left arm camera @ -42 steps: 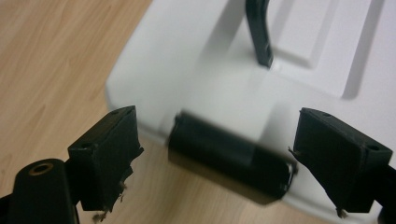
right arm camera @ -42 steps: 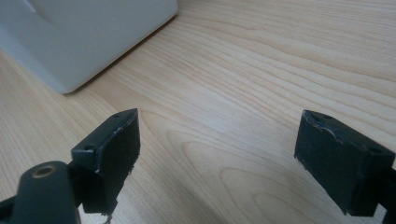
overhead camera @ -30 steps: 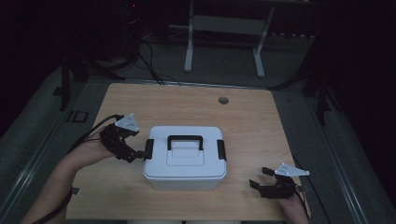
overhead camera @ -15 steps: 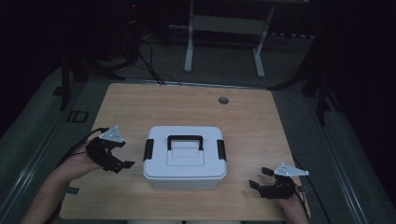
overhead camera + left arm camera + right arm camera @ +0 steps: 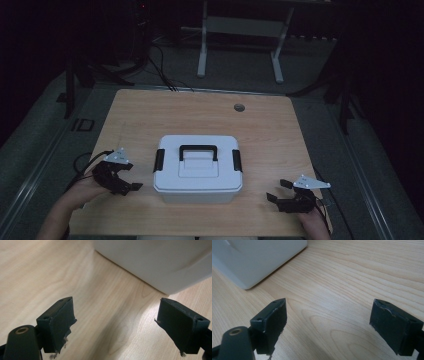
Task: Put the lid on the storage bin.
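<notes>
A white plastic box [image 5: 197,170] with a black handle [image 5: 198,149] and a black latch on each side stands shut in the middle of the wooden table [image 5: 260,130]. My left gripper [image 5: 131,181] rests low by the box's left front corner, jaws open, nothing between them. In the left gripper view the box's corner [image 5: 160,262] lies just beyond the open gripper [image 5: 116,322]. My right gripper [image 5: 276,191] sits near the table's front right, open and empty. The right gripper view has the box [image 5: 254,257] at upper left, beyond the gripper [image 5: 328,322].
A round cable hole [image 5: 239,107] lies at the table's far edge. Behind the table stands a white metal frame [image 5: 240,30] on the dark floor, with cables trailing. Bare wood stretches behind the box and to either side of it.
My left gripper has drawn back from the box's left latch, moving down and toward the table's front left. The right gripper and the box have stayed still.
</notes>
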Demonstrator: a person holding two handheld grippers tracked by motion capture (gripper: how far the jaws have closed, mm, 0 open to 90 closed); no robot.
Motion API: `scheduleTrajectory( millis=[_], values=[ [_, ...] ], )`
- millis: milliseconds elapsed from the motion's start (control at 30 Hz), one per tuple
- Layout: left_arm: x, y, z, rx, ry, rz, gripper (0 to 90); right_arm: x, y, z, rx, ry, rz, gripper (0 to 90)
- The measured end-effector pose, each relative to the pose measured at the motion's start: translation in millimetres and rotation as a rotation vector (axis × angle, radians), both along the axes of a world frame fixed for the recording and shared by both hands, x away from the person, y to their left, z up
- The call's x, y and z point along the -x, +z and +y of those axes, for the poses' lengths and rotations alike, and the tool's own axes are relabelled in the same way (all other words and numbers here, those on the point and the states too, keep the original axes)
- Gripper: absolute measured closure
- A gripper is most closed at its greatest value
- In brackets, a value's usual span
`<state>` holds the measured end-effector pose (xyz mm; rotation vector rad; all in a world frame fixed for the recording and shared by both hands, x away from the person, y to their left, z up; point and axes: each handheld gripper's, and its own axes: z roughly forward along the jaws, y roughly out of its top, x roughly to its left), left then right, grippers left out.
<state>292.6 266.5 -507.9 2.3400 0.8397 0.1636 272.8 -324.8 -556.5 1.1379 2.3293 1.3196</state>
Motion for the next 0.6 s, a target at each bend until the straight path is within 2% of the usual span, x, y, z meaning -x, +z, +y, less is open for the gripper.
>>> scheduleTrajectory(
  millis=[133,300,433,600],
  values=[
    [3.4,-15.1,3.5,0.012,0.034,0.002,14.3,0.1,-0.1,-0.1,0.0,0.001,0.001,14.0],
    [9.1,-31.9,7.4,0.017,0.055,0.025,14.3,-0.1,-0.1,0.1,0.002,0.0,0.001,13.9],
    [13.6,-36.5,12.4,0.04,0.085,0.004,14.3,-0.2,-0.1,0.2,0.002,0.0,0.001,13.9],
    [19.4,-39.2,15.6,0.063,0.14,-0.05,14.3,-0.2,-0.1,0.4,0.003,-0.004,0.001,13.8]
  ],
)
